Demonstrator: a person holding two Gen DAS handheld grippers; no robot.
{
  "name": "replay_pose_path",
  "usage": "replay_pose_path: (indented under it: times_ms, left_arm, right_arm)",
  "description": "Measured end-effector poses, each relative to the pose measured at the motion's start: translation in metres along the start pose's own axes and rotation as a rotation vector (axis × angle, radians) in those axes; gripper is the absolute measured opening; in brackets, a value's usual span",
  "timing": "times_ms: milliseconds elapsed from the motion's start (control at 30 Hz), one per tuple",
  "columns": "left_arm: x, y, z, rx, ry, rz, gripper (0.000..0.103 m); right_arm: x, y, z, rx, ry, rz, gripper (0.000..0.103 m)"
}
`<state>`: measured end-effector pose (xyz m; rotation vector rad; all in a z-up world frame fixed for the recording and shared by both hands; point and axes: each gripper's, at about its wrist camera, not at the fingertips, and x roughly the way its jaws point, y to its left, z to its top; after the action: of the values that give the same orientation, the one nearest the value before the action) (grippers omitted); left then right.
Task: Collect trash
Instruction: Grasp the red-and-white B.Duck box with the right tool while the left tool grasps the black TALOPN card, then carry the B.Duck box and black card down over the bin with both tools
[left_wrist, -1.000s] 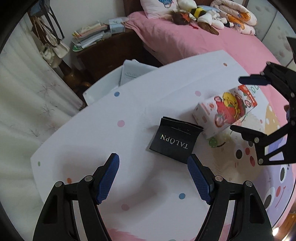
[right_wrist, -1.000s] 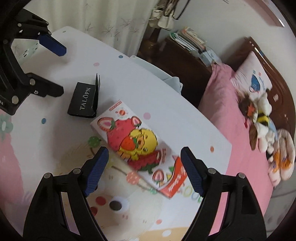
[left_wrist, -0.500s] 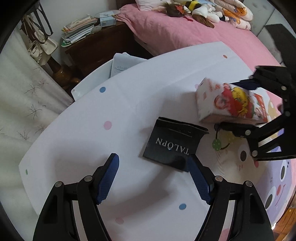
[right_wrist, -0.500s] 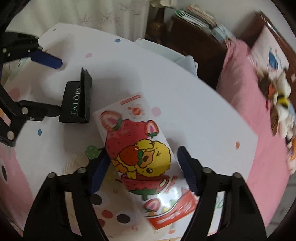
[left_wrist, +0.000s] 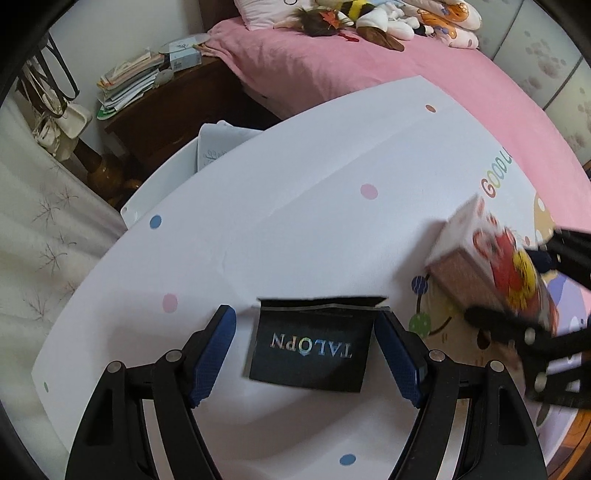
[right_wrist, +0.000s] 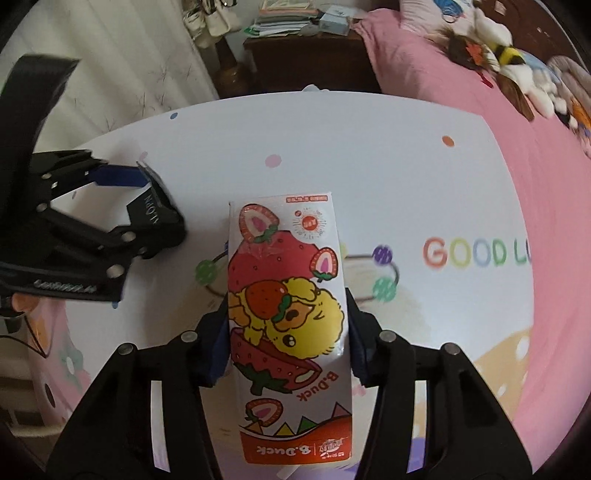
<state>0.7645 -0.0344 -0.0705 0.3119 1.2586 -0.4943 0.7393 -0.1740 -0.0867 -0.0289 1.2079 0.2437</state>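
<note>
Item 1: black box (left_wrist: 310, 350), lettered "TALOPN" in shiny print, lying flat on the table cover (left_wrist: 295, 206) in the lower middle of the left wrist view. Its top flap stands open along the far edge. The left gripper (left_wrist: 304, 354) straddles it with its blue-padded fingers (left_wrist: 212, 354) spread apart; the right pad sits against or just beside the box's edge, the left pad stands a little clear of it. In the right wrist view the same box (right_wrist: 155, 206) appears at centre left, partly hidden by the left gripper's black frame.

Item 2: carton (right_wrist: 288, 317), white with strawberries and a yellow duck, printed "B.Duck" twice near its lower end, the lower mark on a red band. It fills the middle of the right wrist view, clamped at its sides by the right gripper (right_wrist: 288, 332). In the left wrist view the carton (left_wrist: 487, 266) is blurred at the right edge, tilted with a brown underside showing.

Item 3: table cover, white with coloured dots, cartoon figures and the words "GOOD LU…" (right_wrist: 476, 253), cut off at the frame edge.

Surroundings: pink bed (left_wrist: 369, 62) with plush toys (left_wrist: 365, 18) across the top; dark wooden nightstand (left_wrist: 155, 110) stacked with papers (left_wrist: 125, 81), upper left; bags (left_wrist: 62, 122) hanging beside a pale curtain (left_wrist: 40, 229), far left.
</note>
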Motion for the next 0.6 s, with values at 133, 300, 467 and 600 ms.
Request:
replay_pose_path:
  times_ms: [133,300,467,600]
  left_arm:
    - [-0.004,-0.003,0.0,-0.059,-0.024,0.03,0.076]
    - [-0.01,-0.004,-0.009,-0.15,-0.076,0.054,0.061]
    - [-0.027,-0.016,-0.033,-0.192,-0.08,0.054,0.06]
    - [-0.053,-0.038,-0.063,-0.178,-0.088,0.065,0.06]
  right_arm:
    - [-0.003,0.017,-0.016,-0.012,-0.034,-0.041,0.048]
    - [-0.005,0.026,-0.034,0.007,-0.057,-0.047,0.048]
    - [-0.019,0.032,-0.061,0.042,-0.062,-0.019,0.048]
    - [-0.036,0.028,-0.092,0.106,-0.056,0.031,0.048]
